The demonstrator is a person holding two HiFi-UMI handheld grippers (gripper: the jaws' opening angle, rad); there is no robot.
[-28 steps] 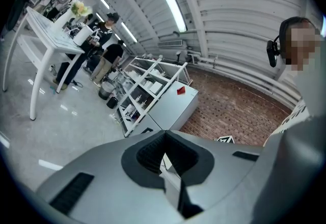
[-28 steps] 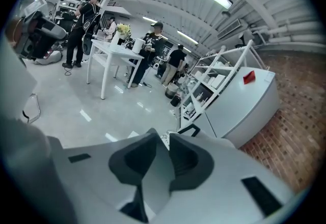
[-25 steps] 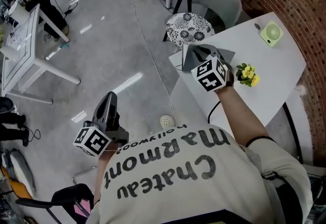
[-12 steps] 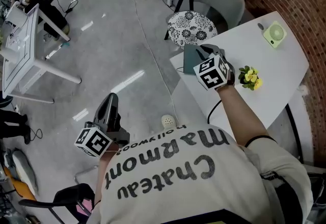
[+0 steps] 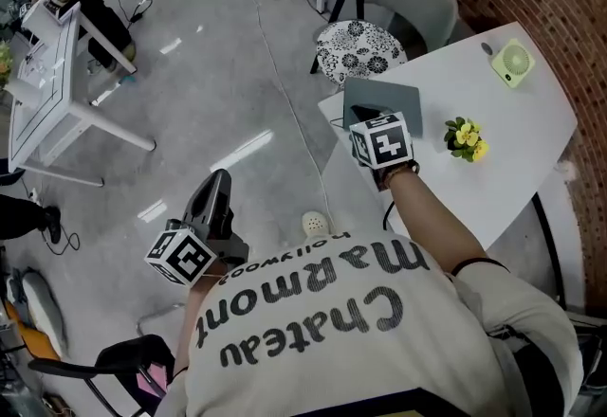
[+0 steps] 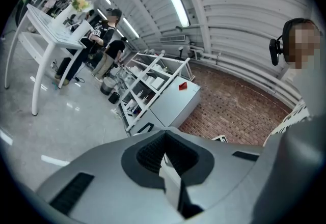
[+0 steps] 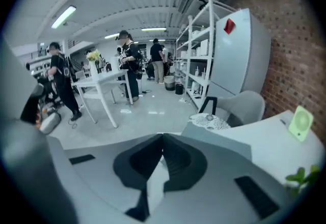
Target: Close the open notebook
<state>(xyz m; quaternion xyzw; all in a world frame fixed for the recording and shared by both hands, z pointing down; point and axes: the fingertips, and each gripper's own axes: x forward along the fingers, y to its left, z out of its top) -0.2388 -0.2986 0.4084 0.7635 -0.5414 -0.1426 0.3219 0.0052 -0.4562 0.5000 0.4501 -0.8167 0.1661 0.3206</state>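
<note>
— Grey notebook (image 5: 387, 95): lies flat, seemingly shut, at the table (image 5: 512, 145) corner nearest the patterned stool (image 5: 356, 47). Handling?
— Light, thin, probably flexes; take the cover's free edge. Right gripper (image 5: 364, 112): jaws just closing, now pressed together, empty. Left gripper (image 5: 212, 182): likewise together, off the table.

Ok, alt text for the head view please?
A grey notebook lies shut at the corner of a white table, the shut right hand-held gripper over its near edge. The left hand-held gripper hangs over the floor. Flowers and a fan sit farther along.
</note>
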